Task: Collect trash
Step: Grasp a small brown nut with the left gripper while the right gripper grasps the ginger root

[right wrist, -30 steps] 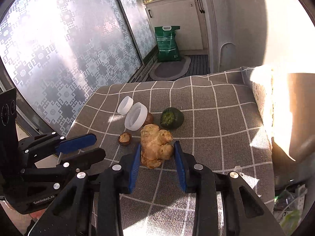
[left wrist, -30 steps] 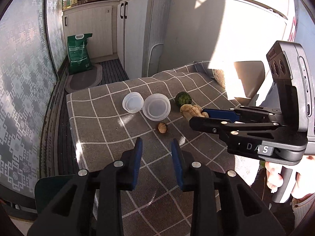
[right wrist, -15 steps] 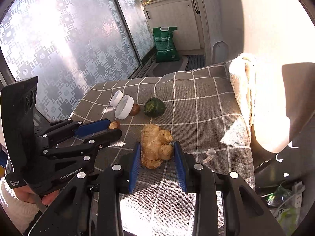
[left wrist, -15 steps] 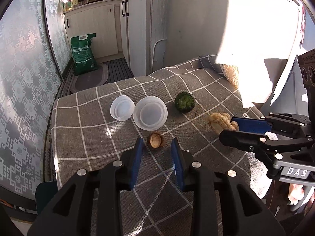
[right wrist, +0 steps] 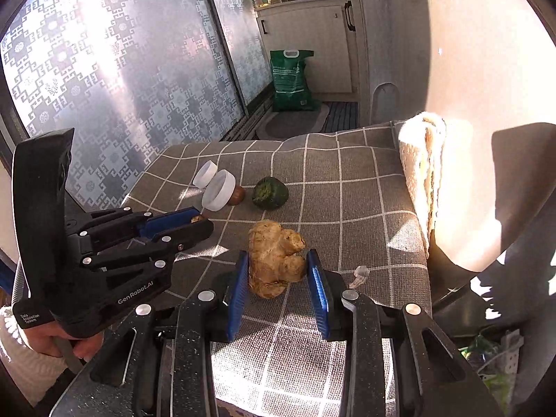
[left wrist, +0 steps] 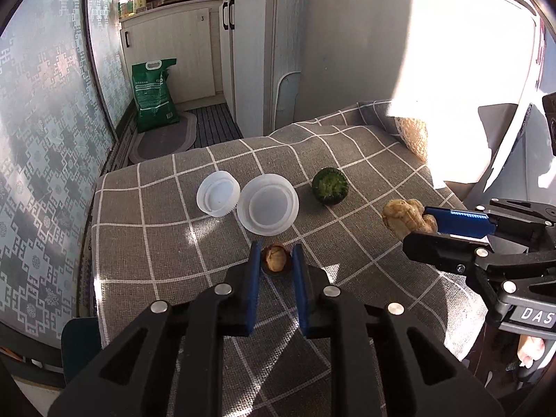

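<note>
A small brown nut shell (left wrist: 275, 262) lies on the grey checked cloth (left wrist: 166, 243), between the blue pads of my left gripper (left wrist: 277, 266). The jaws are closing and the pads meet its sides. The same shell (right wrist: 197, 219) shows between the left gripper's fingers (right wrist: 173, 224) in the right wrist view. My right gripper (right wrist: 278, 271) is shut on a knobbly ginger root (right wrist: 276, 259), held just above the cloth. In the left wrist view the ginger (left wrist: 405, 217) sticks out of the right gripper (left wrist: 422, 231) at the right.
Two white plastic lids (left wrist: 218, 197) (left wrist: 267, 204) and a green round fruit (left wrist: 329, 186) lie further back on the cloth. A small clear scrap (right wrist: 359, 274) lies near the right edge, beside a cream towel (right wrist: 422, 180). A green bag (left wrist: 154, 93) stands on the floor.
My left gripper came forward and down to the nut shell, and its jaws narrowed around it. The right gripper kept the ginger and drew off to the right.
</note>
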The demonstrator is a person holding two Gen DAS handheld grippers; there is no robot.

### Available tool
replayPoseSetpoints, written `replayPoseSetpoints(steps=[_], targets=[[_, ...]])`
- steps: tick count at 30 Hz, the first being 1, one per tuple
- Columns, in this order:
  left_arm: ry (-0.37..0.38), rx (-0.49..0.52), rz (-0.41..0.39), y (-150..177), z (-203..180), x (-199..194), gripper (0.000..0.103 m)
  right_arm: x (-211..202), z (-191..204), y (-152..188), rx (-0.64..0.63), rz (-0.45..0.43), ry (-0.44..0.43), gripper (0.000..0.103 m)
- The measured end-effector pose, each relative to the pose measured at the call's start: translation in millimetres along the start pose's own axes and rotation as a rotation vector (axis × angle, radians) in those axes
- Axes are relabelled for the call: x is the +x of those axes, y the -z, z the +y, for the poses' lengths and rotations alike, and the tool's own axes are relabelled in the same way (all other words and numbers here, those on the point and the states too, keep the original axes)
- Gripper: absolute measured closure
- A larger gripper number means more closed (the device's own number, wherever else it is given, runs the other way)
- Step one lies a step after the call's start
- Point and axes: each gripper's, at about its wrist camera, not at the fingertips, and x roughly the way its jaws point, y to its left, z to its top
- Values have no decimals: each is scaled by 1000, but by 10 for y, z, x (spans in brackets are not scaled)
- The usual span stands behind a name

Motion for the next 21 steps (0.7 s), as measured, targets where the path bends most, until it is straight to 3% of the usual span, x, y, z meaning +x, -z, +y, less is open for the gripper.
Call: replayPoseSetpoints(steps=[11, 21], targets=[[34, -55, -31, 76, 242, -307, 83, -33, 298, -166, -32, -30, 5, 70], [27, -99, -83, 152, 655, -734, 83, 86, 867, -335, -103, -31, -18, 70]])
